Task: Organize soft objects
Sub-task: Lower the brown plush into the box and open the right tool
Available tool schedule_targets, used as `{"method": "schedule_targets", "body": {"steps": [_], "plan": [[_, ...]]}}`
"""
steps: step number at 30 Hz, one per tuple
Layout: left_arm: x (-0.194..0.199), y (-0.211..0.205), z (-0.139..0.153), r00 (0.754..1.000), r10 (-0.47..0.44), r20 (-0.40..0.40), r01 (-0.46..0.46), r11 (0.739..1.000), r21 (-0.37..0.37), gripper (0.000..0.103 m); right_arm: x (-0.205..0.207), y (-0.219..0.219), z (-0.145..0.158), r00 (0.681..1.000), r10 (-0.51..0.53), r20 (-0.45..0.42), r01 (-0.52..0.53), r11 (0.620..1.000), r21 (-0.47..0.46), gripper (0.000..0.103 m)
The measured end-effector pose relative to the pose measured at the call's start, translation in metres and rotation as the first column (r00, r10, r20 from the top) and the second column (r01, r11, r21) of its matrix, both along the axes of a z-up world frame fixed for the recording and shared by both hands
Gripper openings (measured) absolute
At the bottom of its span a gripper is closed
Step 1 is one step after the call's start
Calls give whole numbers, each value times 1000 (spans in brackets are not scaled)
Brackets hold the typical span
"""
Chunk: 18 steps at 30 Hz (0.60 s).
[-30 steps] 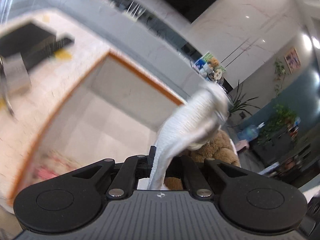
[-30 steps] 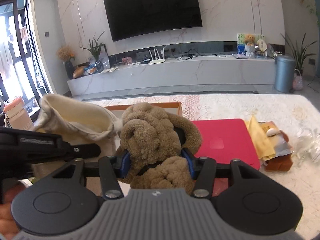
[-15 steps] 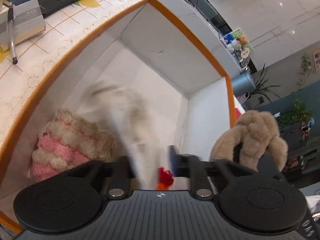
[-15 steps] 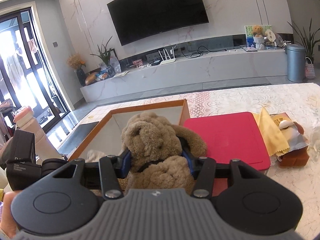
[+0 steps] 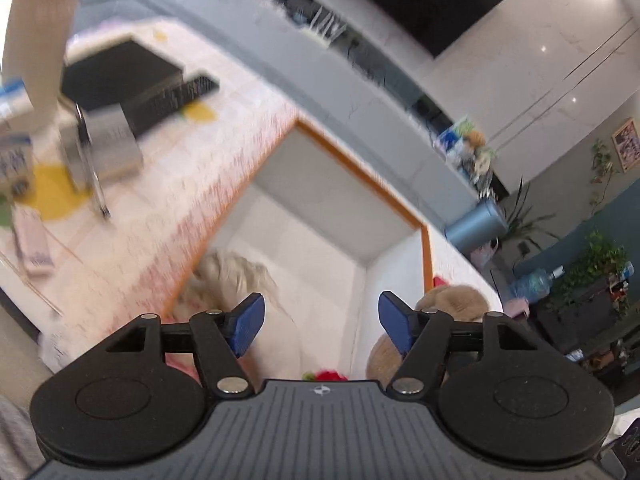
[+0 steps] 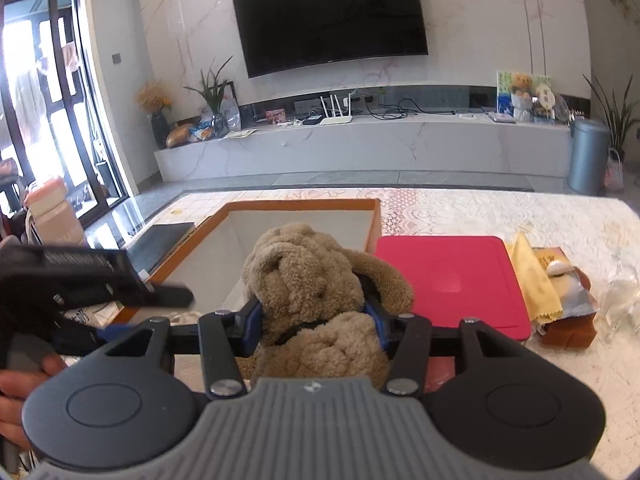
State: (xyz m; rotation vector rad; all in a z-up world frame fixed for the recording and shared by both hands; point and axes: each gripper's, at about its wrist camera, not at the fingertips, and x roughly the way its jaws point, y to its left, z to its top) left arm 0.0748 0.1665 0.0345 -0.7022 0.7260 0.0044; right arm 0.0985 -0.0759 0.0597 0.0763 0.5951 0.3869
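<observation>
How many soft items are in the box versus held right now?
In the orange-rimmed box: 2, a cream plush and a pink-and-cream knit item, barely visible.
Held by the right gripper: 1, the brown plush toy.
Held by the left gripper: 0, jaws open.
Total: 3

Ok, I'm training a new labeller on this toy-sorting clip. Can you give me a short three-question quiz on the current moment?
1. True or false: the left gripper is shut on a toy.
2. What is the right gripper holding? A) a red laptop B) a brown teddy bear C) a yellow cloth
3. Fill in: the white plush toy lies inside the ____ with the orange rim.

Key
1. False. Its jaws stand apart with nothing between them.
2. B. The blue pads press on the brown teddy bear from both sides; the red laptop lies on the table.
3. Box.
</observation>
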Motion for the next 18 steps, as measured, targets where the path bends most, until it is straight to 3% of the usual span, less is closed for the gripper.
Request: {"method": "schedule_targets", "body": {"steps": [3,7,12,18], "plan": [[-12,2,15,998,-22,54,19,998,58,81,-4,9,1,1000,-11,-7,11,1000,11,51],[-17,9,19,995,26,97,-35,994,99,82,-5,25,-2,999,12,-45,-8,996,91,51],[-10,10,11,994,100,42,-106,975,195,82,-5,63,-15,998,35,-50,-37,999,-37,52],[-5,18,-1,994,103,19,-105,982,155,82,7,69,-29,990,42,-137,-45,999,-17,52]]}}
